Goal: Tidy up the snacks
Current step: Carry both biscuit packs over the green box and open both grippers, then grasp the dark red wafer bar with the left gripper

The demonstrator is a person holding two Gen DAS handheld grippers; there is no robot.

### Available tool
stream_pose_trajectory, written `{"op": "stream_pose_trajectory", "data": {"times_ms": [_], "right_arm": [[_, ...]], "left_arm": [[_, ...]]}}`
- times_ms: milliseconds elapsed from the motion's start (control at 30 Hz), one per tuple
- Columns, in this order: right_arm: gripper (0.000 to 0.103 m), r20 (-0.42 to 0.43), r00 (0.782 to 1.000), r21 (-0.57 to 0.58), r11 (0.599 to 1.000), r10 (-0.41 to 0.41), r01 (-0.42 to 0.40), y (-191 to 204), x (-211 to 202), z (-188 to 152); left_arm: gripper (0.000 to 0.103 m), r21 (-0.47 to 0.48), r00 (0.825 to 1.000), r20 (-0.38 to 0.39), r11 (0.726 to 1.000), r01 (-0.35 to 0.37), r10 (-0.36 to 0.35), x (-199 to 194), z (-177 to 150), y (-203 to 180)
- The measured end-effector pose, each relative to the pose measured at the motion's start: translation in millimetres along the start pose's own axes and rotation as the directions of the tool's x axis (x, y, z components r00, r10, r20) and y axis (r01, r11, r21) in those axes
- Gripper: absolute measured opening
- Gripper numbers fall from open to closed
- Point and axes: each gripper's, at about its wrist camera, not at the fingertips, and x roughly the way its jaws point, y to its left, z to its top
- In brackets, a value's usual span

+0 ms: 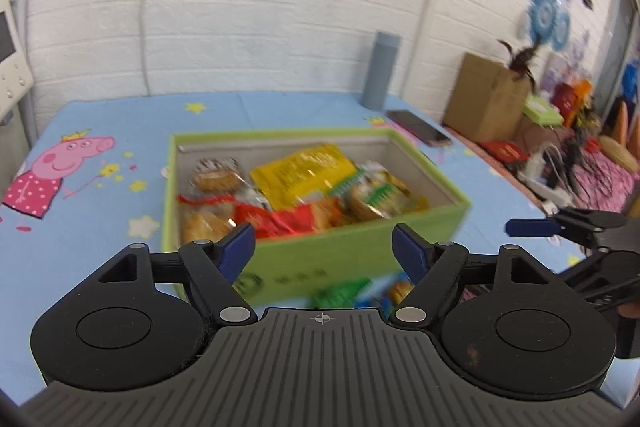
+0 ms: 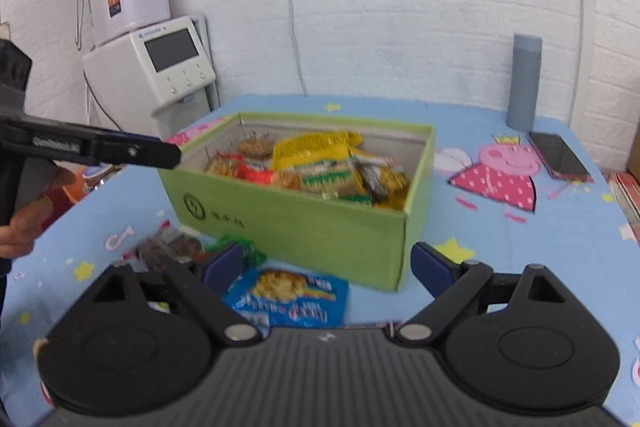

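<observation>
A green box (image 1: 304,263) (image 2: 320,227) stands on the blue cartoon mat, filled with several snack packets, among them a yellow bag (image 1: 304,175) (image 2: 316,145) and a red packet (image 1: 272,219). My left gripper (image 1: 323,251) is open and empty, just in front of the box's near wall. My right gripper (image 2: 327,269) is open and empty, above a blue snack bag (image 2: 288,297) lying in front of the box. A green packet (image 2: 244,247) and a dark packet (image 2: 168,249) lie beside it. The right gripper also shows at the left wrist view's right edge (image 1: 532,227).
A grey bottle (image 1: 380,71) (image 2: 524,83) and a phone (image 1: 420,127) (image 2: 560,157) sit at the mat's far side. A white appliance (image 2: 160,67) stands to the left. A cardboard box (image 1: 484,99) and clutter fill the right side.
</observation>
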Motion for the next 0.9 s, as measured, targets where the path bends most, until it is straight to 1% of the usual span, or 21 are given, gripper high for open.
{"op": "stream_pose_trajectory", "data": {"times_ms": [33, 100, 133, 200, 267, 333, 367, 400, 467, 533, 567, 600, 633, 700, 767, 900], "right_arm": [[0.092, -0.022, 1.0, 0.012, 1.0, -0.006, 0.006, -3, 0, -9], [0.092, -0.071, 0.997, 0.05, 0.999, -0.007, 0.011, -8, 1, -32], [0.092, -0.087, 0.996, 0.065, 0.998, -0.002, 0.008, -11, 1, -40], [0.092, -0.105, 0.994, 0.08, 0.997, 0.006, 0.002, -13, 2, -51], [0.092, -0.113, 0.994, 0.074, 0.997, -0.01, 0.019, -15, 4, -55], [0.092, -0.119, 0.993, 0.062, 0.998, -0.01, 0.017, -17, 8, -57], [0.092, -0.122, 0.993, 0.061, 0.998, -0.008, 0.016, -18, 9, -58], [0.092, -0.127, 0.992, 0.058, 0.998, 0.001, 0.006, -20, 12, -59], [0.092, -0.14, 0.99, 0.047, 0.999, 0.026, -0.019, -19, 16, -61], [0.092, -0.152, 0.987, 0.033, 0.999, 0.047, -0.042, -17, 18, -63], [0.092, -0.149, 0.987, 0.026, 0.998, 0.054, -0.051, -15, 17, -64], [0.092, -0.149, 0.986, 0.025, 0.998, 0.068, -0.065, -13, 16, -64], [0.092, -0.146, 0.986, 0.031, 0.996, 0.082, -0.079, -11, 14, -65], [0.092, -0.141, 0.983, 0.048, 0.993, 0.113, -0.108, -6, 8, -68], [0.092, -0.144, 0.982, 0.045, 0.992, 0.122, -0.117, 3, 0, -73], [0.092, -0.137, 0.977, 0.053, 0.986, 0.163, -0.157, 31, -21, -90]], "left_arm": [[0.066, 0.008, 1.0, -0.016, 1.0, 0.007, -0.007, 1, -6, -7], [0.065, 0.026, 0.997, -0.063, 0.999, 0.044, -0.042, 7, -19, -24], [0.064, 0.028, 0.994, -0.095, 0.997, 0.066, -0.063, 13, -24, -32], [0.057, 0.014, 0.981, -0.156, 0.993, 0.12, -0.116, 27, -31, -47], [0.052, -0.031, 0.954, -0.224, 0.98, 0.196, -0.198, 42, -35, -62], [0.051, -0.08, 0.918, -0.278, 0.96, 0.27, -0.281, 61, -34, -78], [0.051, -0.09, 0.91, -0.293, 0.956, 0.279, -0.293, 70, -32, -85], [0.047, -0.098, 0.907, -0.308, 0.957, 0.271, -0.289, 79, -31, -91], [0.046, -0.125, 0.899, -0.334, 0.958, 0.257, -0.285, 98, -28, -96], [0.041, -0.173, 0.874, -0.367, 0.946, 0.273, -0.319, 113, -29, -98], [0.036, -0.194, 0.864, -0.379, 0.941, 0.277, -0.332, 118, -31, -98], [0.033, -0.189, 0.865, -0.385, 0.945, 0.268, -0.323, 121, -32, -100], [0.03, -0.17, 0.87, -0.388, 0.952, 0.255, -0.303, 120, -34, -103], [0.031, -0.159, 0.874, -0.388, 0.955, 0.25, -0.293, 114, -40, -105], [0.03, -0.149, 0.876, -0.388, 0.957, 0.248, -0.287, 104, -46, -106], [0.031, -0.13, 0.887, -0.38, 0.964, 0.23, -0.263, 72, -67, -107]]}}
